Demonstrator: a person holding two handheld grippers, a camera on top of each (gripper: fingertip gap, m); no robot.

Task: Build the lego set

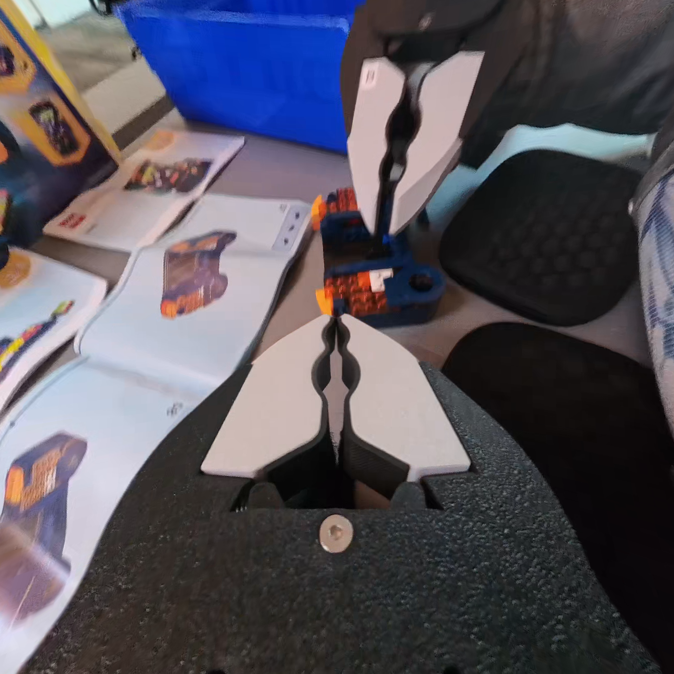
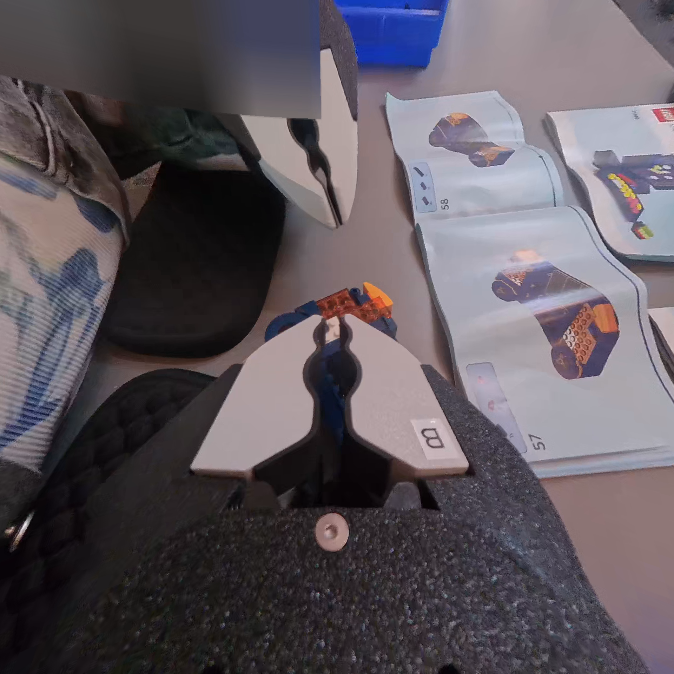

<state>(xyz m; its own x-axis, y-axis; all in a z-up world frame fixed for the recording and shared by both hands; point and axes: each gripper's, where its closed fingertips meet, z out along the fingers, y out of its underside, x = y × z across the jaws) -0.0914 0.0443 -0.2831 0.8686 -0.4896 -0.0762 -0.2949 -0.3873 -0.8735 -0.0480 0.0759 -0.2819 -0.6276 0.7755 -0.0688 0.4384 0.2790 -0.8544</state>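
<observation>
While the lego model (image 1: 379,288), a dark-blue and orange build, sits on the grey table (image 1: 277,171) just beside the open instruction booklet (image 1: 204,277), the right gripper (image 1: 381,228) comes down onto its top, fingers clamped on a blue part of it. The left gripper (image 1: 335,319) has its fingers pressed together, empty, tips just short of the model's orange edge, opposite the right gripper.

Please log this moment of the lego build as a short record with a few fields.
build: dark blue and orange lego model on the grey table
left gripper: shut, empty, tips at the model's near edge
right gripper: shut on the model from above
instructions: open booklet beside the model
storage: blue bin behind
</observation>
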